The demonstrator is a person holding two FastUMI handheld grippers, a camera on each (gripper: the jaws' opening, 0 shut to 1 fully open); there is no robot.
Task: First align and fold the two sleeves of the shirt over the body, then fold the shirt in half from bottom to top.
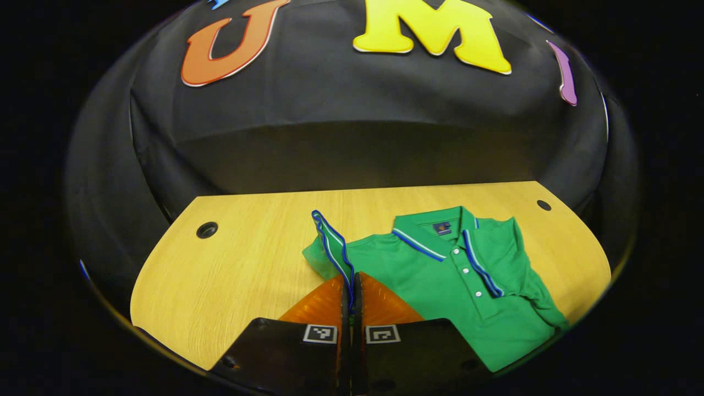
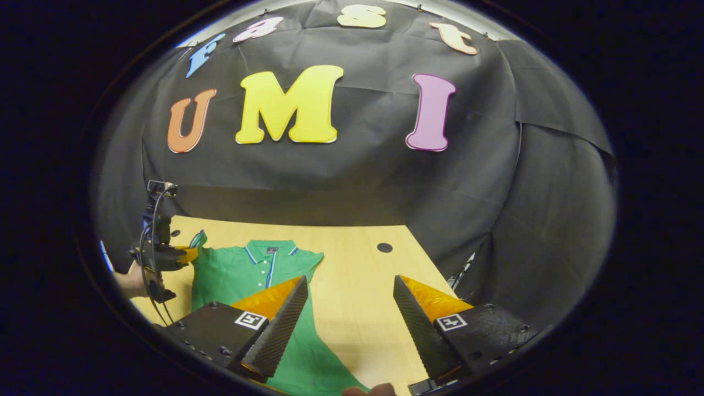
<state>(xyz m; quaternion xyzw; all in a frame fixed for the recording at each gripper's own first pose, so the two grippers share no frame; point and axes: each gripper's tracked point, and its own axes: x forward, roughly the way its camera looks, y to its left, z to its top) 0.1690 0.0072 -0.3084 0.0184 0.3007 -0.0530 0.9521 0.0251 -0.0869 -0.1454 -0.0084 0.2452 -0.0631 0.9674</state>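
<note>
- Your left gripper (image 1: pixel 351 286) is pinched tight on the shirt's sleeve (image 1: pixel 333 247); both fingers press the striped cuff between them, with no gap between the pads.
- That sleeve stands lifted off the table (image 1: pixel 242 264), rising from your fingertips up and slightly away, its blue-and-white trimmed edge uppermost.
- The shirt (image 1: pixel 456 286) lies just beyond and to the side of that gripper, flat on the table, front up, collar (image 1: pixel 434 234) toward the booth wall, buttons showing down the placket.
- The shirt's other sleeve (image 1: pixel 528 275) lies folded in over the body on the far side from the held one, with some creases.
- In the right gripper view, your left gripper (image 2: pixel 181 256) shows at the shirt's far edge, held in a hand (image 2: pixel 132 280), the sleeve (image 2: pixel 197 242) raised at its tip.
- Your right gripper (image 2: pixel 347 300) is spread wide, holding nothing, and hovers above the table.
- One of its fingers (image 2: pixel 275 324) overlaps the shirt's (image 2: pixel 242 275) lower body in view; the other sits over bare table (image 2: pixel 352 275) beside the shirt. Whether either touches the cloth, you cannot tell.
- Table holes (image 2: pixel 384 247) sit past the shirt near the wall edge.
</note>
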